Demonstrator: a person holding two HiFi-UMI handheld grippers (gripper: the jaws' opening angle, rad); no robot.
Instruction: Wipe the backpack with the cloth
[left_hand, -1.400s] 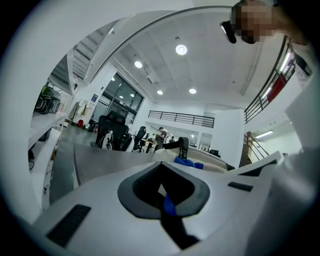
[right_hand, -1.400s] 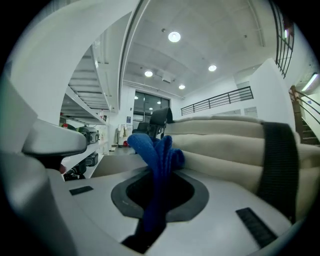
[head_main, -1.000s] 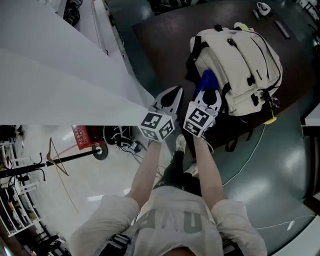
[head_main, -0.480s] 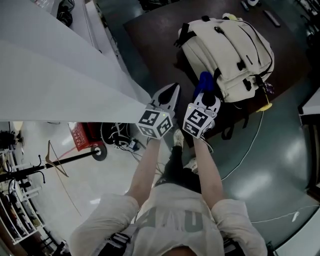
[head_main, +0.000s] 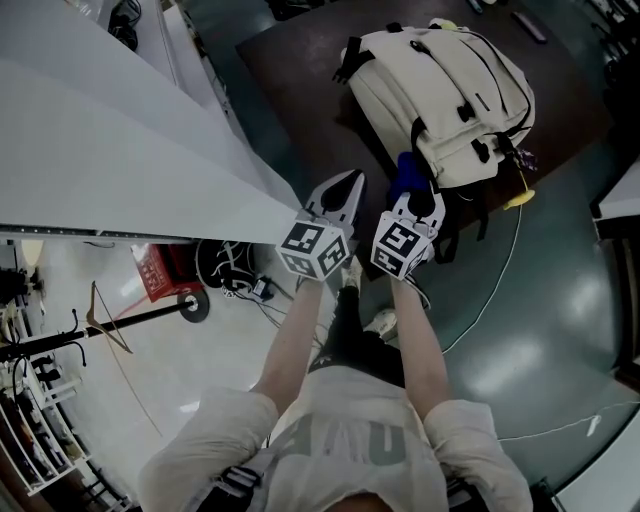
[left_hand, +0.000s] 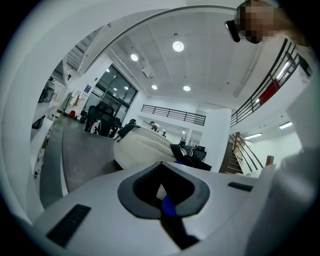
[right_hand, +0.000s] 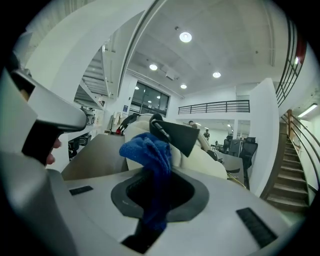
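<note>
- The surface (head_main: 295, 60) ahead of both tongs runs off the top of the head view, so you cannot see its far end.
- The backpack (head_main: 440, 90) lies on that surface, ahead of your right tongs. Over the last second it has drifted up and to the left in the head view, while both tongs kept their place in the frame (more likely your head tipping than the bag moving). I judge that no wiping stroke has landed yet and you are only lining up.
- Your right tongs (head_main: 416, 205) are pinching the cloth. Your left tongs (head_main: 338, 198), just beside them, are pressed together on nothing and sit short of the surface's near edge.
- The cloth (right_hand: 149, 150) is blue and bunches up past the right tongs' tips, at the backpack's near edge. No view settles whether it touches the fabric or hangs just clear.
- In the right gripper view, a dark flap (right_hand: 177, 136) beyond the cloth covers part of the backpack.
- A yellow thing (head_main: 522, 200), right of the right tongs, is too small to name.
</note>
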